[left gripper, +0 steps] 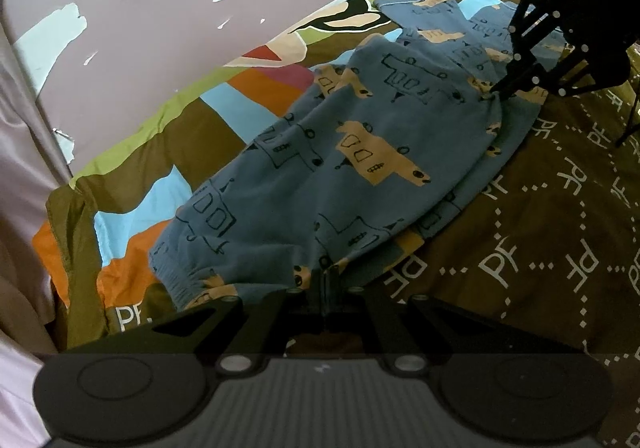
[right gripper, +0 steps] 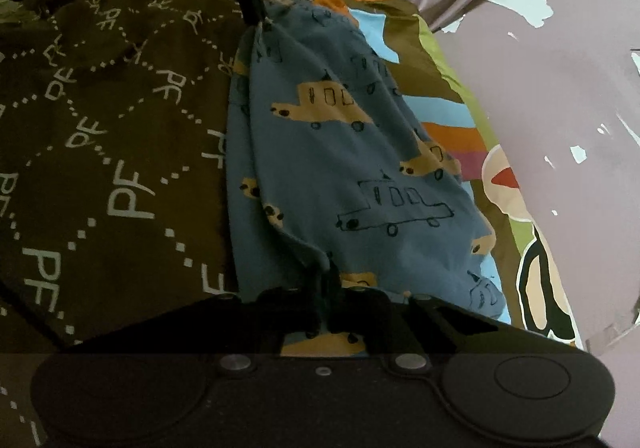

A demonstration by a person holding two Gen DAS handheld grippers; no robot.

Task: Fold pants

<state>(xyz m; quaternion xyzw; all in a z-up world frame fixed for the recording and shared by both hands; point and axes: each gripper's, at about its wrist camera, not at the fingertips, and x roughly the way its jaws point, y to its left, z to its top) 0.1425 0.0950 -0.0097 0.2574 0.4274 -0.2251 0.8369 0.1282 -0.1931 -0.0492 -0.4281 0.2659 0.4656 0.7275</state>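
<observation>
Left wrist view, lower centre of frame: left gripper (left gripper: 326, 280), jaws pressed together on the near edge of the blue soft-knit pants with yellow and outlined car print (left gripper: 360, 136), beside the gathered cuff at lower left. Cloth bunches right at the tips, so it reads as a pinch on fabric.

Pants lie on the brown bedspread with white "PF" lettering (left gripper: 560, 228), running from bottom centre toward the upper right, partly over the multicoloured patchwork border of the spread (left gripper: 168, 136).

Upper right of the same view: right gripper (left gripper: 496, 90), jaws closed on the far edge of the pants; fabric puckers into its tips. Right wrist view confirms, with a fold of blue cloth pinched at lower centre (right gripper: 326, 280).

Beyond, upper left: pale mauve wall with peeling paint (left gripper: 160, 8).

Handling, my judgement: light, limp, no stiffness, sags between the two grips and drapes. Not fragile, mildly grippy knit. Best holds are hems, cuffs and waistband, where layers are thick; pinch both layers or one slips away.
</observation>
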